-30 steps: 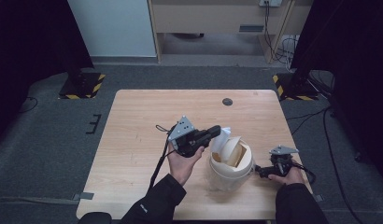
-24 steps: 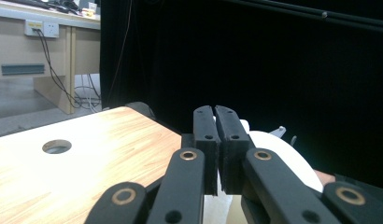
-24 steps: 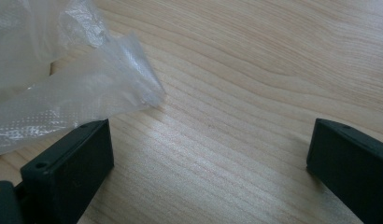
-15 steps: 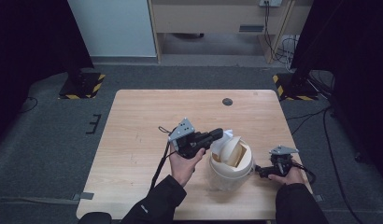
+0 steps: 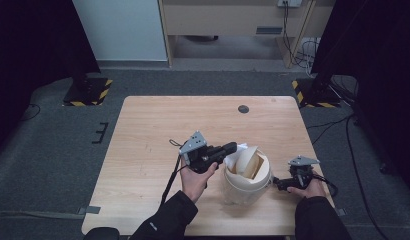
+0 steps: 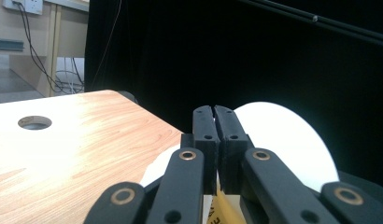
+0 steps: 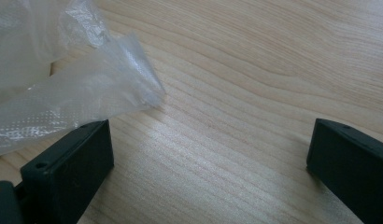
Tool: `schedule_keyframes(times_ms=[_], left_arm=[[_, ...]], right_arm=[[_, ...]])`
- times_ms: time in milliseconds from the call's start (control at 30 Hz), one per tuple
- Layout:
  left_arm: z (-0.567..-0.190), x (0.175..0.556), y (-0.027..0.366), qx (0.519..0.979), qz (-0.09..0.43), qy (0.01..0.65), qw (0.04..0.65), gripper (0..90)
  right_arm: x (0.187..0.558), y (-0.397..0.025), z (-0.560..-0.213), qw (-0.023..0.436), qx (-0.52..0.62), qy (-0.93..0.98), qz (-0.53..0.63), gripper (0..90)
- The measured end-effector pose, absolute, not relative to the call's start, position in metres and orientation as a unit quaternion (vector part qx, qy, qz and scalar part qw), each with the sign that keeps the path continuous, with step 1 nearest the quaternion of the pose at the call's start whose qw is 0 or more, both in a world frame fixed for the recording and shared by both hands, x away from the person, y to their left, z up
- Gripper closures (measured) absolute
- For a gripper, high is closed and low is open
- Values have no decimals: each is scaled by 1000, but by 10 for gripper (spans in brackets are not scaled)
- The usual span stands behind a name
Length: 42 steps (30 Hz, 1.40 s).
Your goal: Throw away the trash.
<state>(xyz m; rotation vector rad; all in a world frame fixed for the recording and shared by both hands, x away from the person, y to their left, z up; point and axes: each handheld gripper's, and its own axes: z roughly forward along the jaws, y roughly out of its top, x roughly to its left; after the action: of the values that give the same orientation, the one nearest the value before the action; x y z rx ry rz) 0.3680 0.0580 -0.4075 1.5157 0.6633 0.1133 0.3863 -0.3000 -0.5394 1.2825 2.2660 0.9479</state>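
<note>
My left gripper [image 5: 230, 148] hangs over the near rim of a white bucket [image 5: 245, 186] that stands on the wooden table [image 5: 153, 130], toward its near right part. Its jaws are pressed together with nothing between them, and a white lid [image 6: 292, 140] tilts up just behind their tips. My right gripper [image 5: 279, 183] lies low on the table beside the bucket, jaws spread wide over bare wood, a fold of clear plastic [image 7: 63, 88] resting near one jaw.
</note>
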Motion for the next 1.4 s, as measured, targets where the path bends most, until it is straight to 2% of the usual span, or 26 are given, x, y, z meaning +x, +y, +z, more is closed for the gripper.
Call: schedule_keyframes(times_ms=[400, 800, 1400], left_arm=[[-388, 362, 57, 660, 45, 277, 697, 879], [-396, 368, 48, 662, 22, 277, 696, 878], [-405, 359, 55, 645, -12, 289, 707, 878]], right_arm=[[386, -300, -539, 184, 455, 804, 336, 8], [386, -300, -539, 184, 455, 804, 336, 8], [387, -300, -539, 185, 454, 804, 336, 7]])
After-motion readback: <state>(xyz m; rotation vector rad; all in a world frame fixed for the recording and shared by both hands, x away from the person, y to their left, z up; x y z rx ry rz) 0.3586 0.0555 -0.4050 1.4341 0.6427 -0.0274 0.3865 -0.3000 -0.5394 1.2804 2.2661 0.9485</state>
